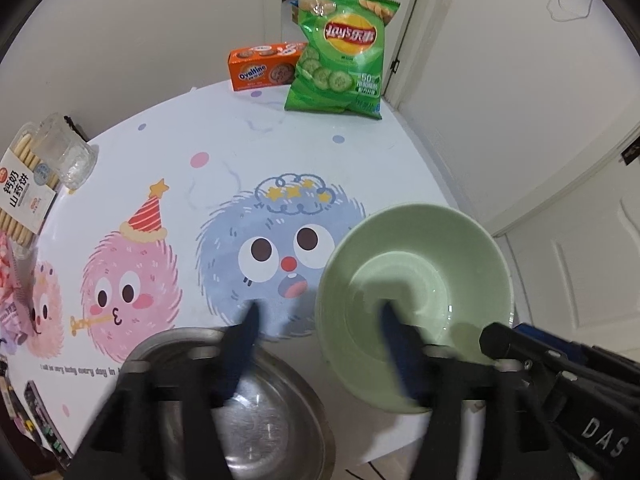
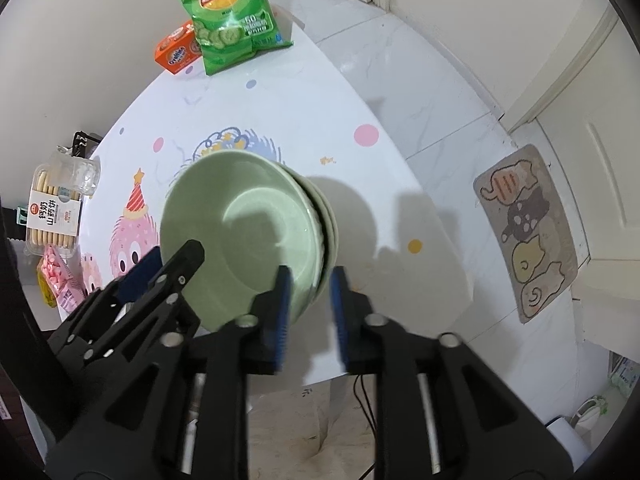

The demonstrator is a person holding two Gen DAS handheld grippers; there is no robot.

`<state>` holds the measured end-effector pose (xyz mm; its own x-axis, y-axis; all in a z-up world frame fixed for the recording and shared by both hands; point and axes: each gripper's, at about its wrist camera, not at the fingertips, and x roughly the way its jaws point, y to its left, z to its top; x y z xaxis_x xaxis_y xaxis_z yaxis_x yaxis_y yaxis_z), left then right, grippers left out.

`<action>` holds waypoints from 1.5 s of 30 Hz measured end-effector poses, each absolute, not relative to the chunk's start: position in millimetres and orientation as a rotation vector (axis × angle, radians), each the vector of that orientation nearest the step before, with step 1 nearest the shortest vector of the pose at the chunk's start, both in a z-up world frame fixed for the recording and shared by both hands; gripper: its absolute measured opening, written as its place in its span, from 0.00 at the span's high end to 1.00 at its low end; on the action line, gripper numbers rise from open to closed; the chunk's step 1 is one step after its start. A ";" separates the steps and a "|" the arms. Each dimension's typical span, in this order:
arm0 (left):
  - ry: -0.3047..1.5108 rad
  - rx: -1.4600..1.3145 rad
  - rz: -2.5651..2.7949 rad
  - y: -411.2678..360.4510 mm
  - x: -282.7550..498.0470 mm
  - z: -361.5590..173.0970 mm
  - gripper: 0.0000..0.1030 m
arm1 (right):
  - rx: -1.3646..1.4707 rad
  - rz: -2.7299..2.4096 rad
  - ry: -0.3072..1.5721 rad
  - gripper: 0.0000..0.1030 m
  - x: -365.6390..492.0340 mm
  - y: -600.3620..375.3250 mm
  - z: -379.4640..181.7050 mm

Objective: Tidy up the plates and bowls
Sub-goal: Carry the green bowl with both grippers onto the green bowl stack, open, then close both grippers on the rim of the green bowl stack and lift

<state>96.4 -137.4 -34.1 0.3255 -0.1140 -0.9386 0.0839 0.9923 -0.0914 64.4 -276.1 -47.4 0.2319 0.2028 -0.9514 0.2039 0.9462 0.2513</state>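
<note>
White walls and a pale door close in behind a round tabletop (image 1: 248, 152) printed with fuzzy cartoon faces. From the left wrist view, the left gripper (image 1: 320, 320) points steeply down with its jaws spread wide: one blue finger hangs over a steel bowl (image 1: 272, 408) at the near edge, the other inside a green bowl (image 1: 416, 280) just beside it. Neither pad presses on anything, so the grip is released. The steel bowl is half hidden by the gripper body. Far back stand a green chip bag (image 1: 344, 52) and an orange box (image 1: 264, 66); a biscuit pack (image 1: 24, 184) and a clear jar (image 1: 66, 152) are cut off at the left.

From the right wrist view, the green bowl tops a stack of bowls (image 2: 326, 220) near the tabletop's edge. The right gripper (image 2: 310, 300) has its jaws partly apart, straddling the near rim of the stack; a gap shows beside the right pad, and whether the left pad touches is hard to tell. The left gripper's black frame covers the bowl's left rim. A cat-patterned mat (image 2: 528, 232) lies on the tiled floor.
</note>
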 end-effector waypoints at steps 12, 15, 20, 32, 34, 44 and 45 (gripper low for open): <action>1.168 -0.041 -0.121 -116.4 83.5 -16.1 0.00 | 0.245 0.021 1.201 0.33 49.4 -277.8 -15.5; 1.162 -0.022 -0.110 -115.0 82.7 -15.1 0.00 | 0.228 0.030 1.186 0.28 46.2 -279.8 -14.1; 1.198 -0.035 -0.126 -109.8 88.1 -23.9 0.00 | 0.245 0.034 1.171 0.26 42.7 -288.5 -14.8; 1.278 -0.043 -0.221 -111.8 111.3 -59.0 0.00 | 0.389 0.095 1.254 0.26 56.7 -306.6 -52.9; 1.308 -0.052 -0.232 -111.5 119.4 -67.2 0.00 | 0.430 0.116 1.278 0.26 60.1 -307.5 -60.5; 1.436 -0.138 -0.304 -117.9 139.9 -94.7 0.00 | 0.570 0.139 1.370 0.26 80.6 -312.8 -88.5; 1.449 -0.147 -0.304 -118.6 141.0 -97.2 0.00 | 0.576 0.140 1.373 0.26 81.7 -312.7 -90.2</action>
<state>141.0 -118.6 -97.2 0.0919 -0.2919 -0.9520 0.1160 0.9527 -0.2809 81.7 -312.7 -90.2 0.2121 0.4206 -0.8821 0.2338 0.8546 0.4637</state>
